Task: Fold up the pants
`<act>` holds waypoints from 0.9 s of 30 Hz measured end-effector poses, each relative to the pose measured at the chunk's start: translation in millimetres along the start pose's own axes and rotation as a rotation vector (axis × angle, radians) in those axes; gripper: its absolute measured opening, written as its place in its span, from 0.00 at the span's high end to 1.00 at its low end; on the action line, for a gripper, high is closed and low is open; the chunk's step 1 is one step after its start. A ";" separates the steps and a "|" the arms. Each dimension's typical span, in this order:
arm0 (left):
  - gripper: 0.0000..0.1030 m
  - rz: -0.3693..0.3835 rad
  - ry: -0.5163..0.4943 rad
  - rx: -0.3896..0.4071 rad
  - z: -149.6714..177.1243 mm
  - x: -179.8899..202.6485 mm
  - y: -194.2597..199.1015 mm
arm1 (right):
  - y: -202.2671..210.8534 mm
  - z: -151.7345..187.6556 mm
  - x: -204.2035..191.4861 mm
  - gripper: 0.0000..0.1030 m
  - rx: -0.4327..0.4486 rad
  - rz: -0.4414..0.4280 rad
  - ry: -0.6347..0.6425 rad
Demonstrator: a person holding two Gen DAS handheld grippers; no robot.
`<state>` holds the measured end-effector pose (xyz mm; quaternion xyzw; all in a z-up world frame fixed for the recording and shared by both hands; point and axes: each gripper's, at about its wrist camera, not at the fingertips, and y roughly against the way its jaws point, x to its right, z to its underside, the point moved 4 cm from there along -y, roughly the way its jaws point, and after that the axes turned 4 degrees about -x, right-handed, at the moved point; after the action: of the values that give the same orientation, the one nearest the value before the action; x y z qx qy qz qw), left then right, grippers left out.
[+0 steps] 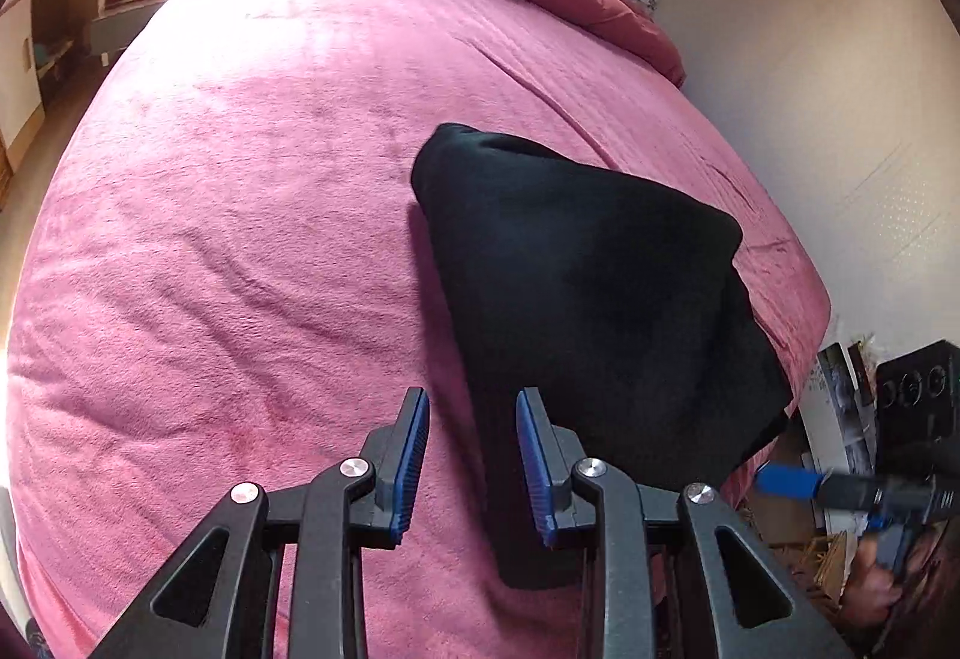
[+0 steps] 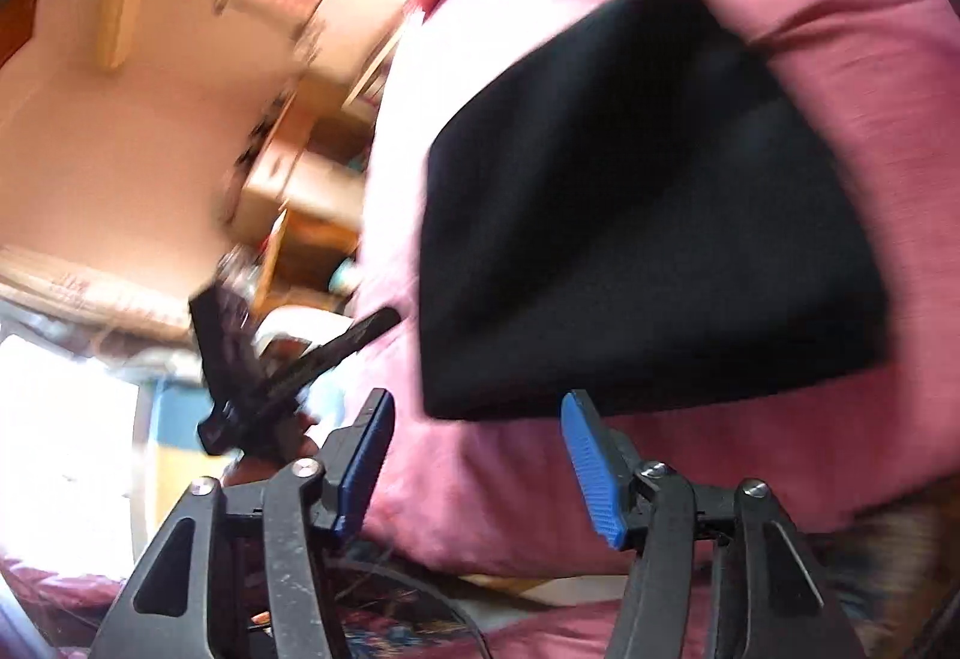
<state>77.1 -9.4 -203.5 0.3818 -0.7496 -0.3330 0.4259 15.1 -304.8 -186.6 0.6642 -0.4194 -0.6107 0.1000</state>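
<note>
Both grippers, left [image 1: 473, 407] and right [image 2: 477, 410], gape empty; folded pants [image 1: 594, 311] lie just ahead, nearer the left

Black pants [image 1: 576, 311] lay folded into a compact, thick bundle on a pink bed [image 1: 240, 251], near its right-hand edge. The dark fabric formed a roughly wedge-shaped stack, narrower at the far end and broader toward the near edge, its layers flat and its sides fairly straight. In the blurred right wrist view the bundle [image 2: 648, 215] showed as a plain block.
</note>
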 end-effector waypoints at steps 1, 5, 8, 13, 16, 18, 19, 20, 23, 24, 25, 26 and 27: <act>0.70 0.002 -0.003 -0.009 0.4 2.7 -3.8 | 19.2 -2.9 17.5 0.52 0.050 0.068 -0.039; 0.70 -0.004 -0.001 -0.016 1.7 8.5 -9.2 | 58.5 -1.4 78.4 0.77 0.130 0.235 -0.189; 0.70 -0.008 0.002 -0.018 1.8 8.6 -7.4 | 57.8 2.8 95.7 0.77 0.140 0.188 -0.274; 0.70 -0.018 -0.003 -0.004 1.7 11.9 -2.5 | 32.8 -1.3 79.4 0.77 0.124 0.192 -0.242; 0.70 -0.006 -0.019 0.011 1.4 17.2 1.4 | 18.4 -8.3 75.8 0.85 0.103 0.264 -0.205; 0.70 0.000 -0.041 0.013 1.8 22.6 2.7 | 21.7 -12.3 68.2 0.92 0.118 0.279 -0.176; 0.70 0.008 -0.057 0.013 2.0 26.3 3.5 | 27.8 -15.2 63.1 0.92 0.137 0.270 -0.168; 0.70 0.024 -0.077 0.014 2.6 31.1 4.8 | 34.6 -18.6 58.3 0.93 0.158 0.267 -0.156; 0.70 0.060 -0.142 -0.030 6.8 47.7 -2.1 | 45.3 -26.0 63.2 0.93 0.171 0.346 -0.111; 0.70 0.072 -0.155 -0.054 9.6 52.4 -7.7 | 44.7 -26.2 73.2 0.93 0.156 0.358 -0.132; 0.70 0.074 -0.166 -0.063 12.9 56.9 -11.9 | 40.1 -26.9 84.3 0.93 0.133 0.354 -0.159; 0.70 0.069 -0.182 -0.074 16.2 60.9 -15.9 | 35.6 -26.6 92.2 0.93 0.113 0.354 -0.171; 0.69 0.062 -0.199 -0.086 19.3 64.0 -18.7 | 32.6 -26.4 97.4 0.92 0.099 0.350 -0.183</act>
<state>43.2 -69.9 -202.4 0.3050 -0.7846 -0.3878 0.3755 15.0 -401.4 -230.2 0.5270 -0.5653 -0.6204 0.1336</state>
